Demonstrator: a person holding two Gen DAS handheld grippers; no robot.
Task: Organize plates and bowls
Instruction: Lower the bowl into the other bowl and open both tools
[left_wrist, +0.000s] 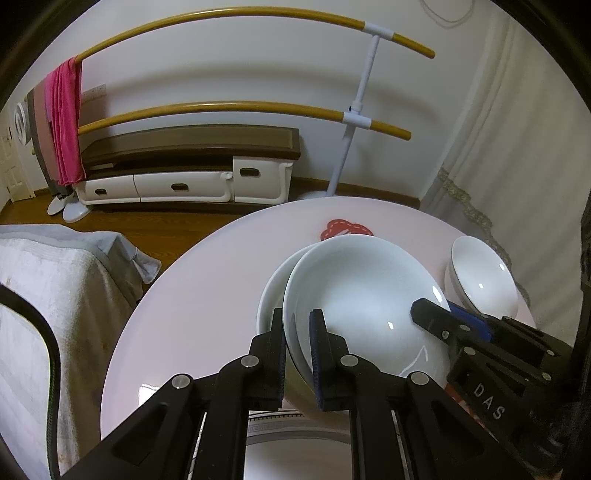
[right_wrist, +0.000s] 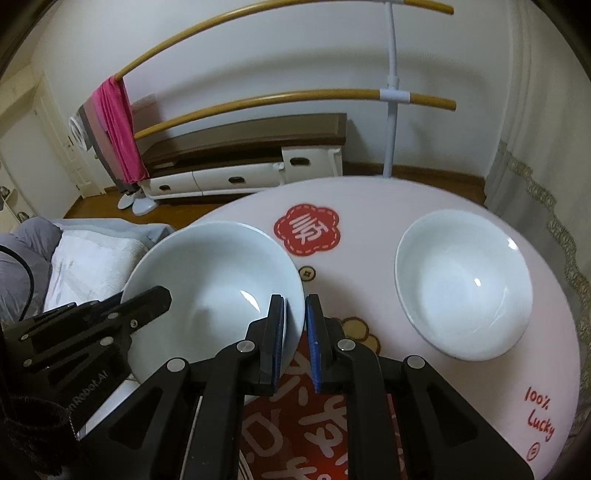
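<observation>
Pinching opposite rims of the plate (left_wrist: 369, 295) with left tool (left_wrist: 297, 354) and right tool (right_wrist: 295, 343), needed level, even lowering onto the lower plate (left_wrist: 269, 295).

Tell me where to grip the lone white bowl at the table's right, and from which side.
Probably the near rim of the bowl, from above, one finger inside and one outside: it stands upright, mouth open, with bare table around it.

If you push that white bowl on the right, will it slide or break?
The bowl looks glazed and shiny, so it would probably slide easily on the smooth table. It seems hard ceramic, likely to chip if knocked. Its wide shape probably won't tip.
</observation>
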